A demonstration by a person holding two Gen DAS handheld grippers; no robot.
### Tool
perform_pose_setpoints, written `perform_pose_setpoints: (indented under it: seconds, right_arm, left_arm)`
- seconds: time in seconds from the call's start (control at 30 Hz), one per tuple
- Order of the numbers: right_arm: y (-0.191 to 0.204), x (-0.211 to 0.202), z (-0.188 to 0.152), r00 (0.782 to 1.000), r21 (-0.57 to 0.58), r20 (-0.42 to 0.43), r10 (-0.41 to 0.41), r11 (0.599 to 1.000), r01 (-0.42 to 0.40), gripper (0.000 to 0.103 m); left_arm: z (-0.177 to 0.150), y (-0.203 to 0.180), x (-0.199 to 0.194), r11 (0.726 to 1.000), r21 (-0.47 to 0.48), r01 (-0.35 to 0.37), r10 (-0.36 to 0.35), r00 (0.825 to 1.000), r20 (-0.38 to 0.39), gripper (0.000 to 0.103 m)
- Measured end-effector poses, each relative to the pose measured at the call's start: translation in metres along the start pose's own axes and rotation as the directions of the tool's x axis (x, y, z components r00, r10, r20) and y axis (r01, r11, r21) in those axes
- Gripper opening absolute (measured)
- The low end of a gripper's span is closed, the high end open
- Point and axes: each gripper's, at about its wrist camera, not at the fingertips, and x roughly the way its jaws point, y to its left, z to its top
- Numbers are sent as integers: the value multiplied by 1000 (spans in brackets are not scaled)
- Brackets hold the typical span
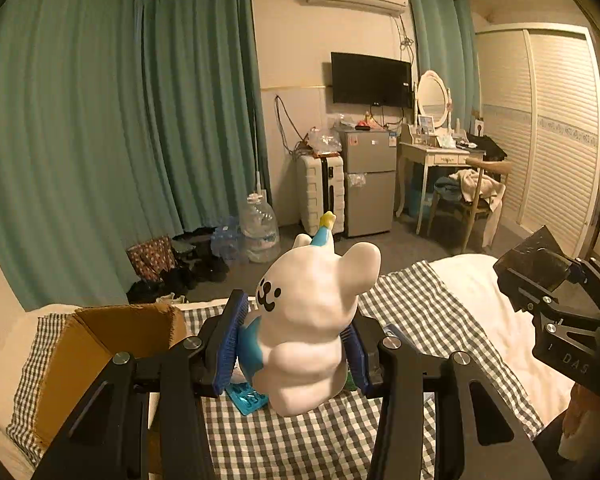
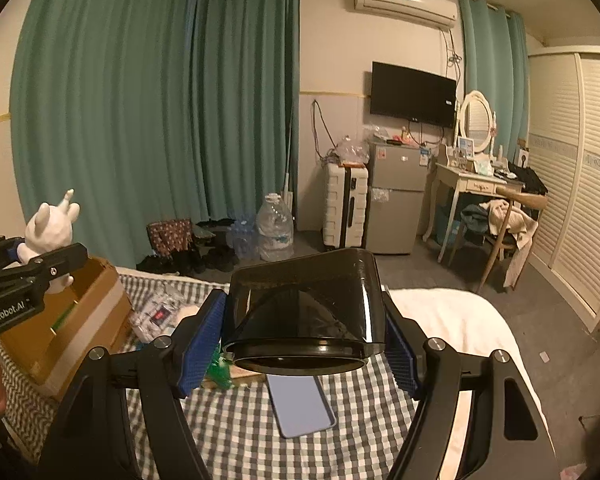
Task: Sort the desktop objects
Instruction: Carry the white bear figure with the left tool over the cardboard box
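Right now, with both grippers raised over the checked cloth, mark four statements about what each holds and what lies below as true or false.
1. The left gripper is shut on the white bear figurine. True.
2. The right gripper is empty. False: its pads clamp a black container.
3. The cardboard box sits on the side of the left gripper. True.
4. The phone lies inside the cardboard box. False: it lies flat on the checked cloth, below the black container.
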Motion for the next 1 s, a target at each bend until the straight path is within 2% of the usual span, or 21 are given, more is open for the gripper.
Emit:
perform_pose_setpoints:
  seconds: [0.27,0.57,1.0]
  right_arm:
    - [33,-11,13,999,-22,23,27,999,-27,73]
    - [66,-18,28,996,-36,60,59,998,-57,73]
    - [110,-15,44,984,-43,75,159,987,-156,73]
  left_arm:
    - [-1,25,-17,999,-48,-19,20,1000,21,47]
    - [-1,58,-28,993,-89,-79,81,996,24,47]
    - [-7,107,-39,979,-122,-166,169,986,16,47]
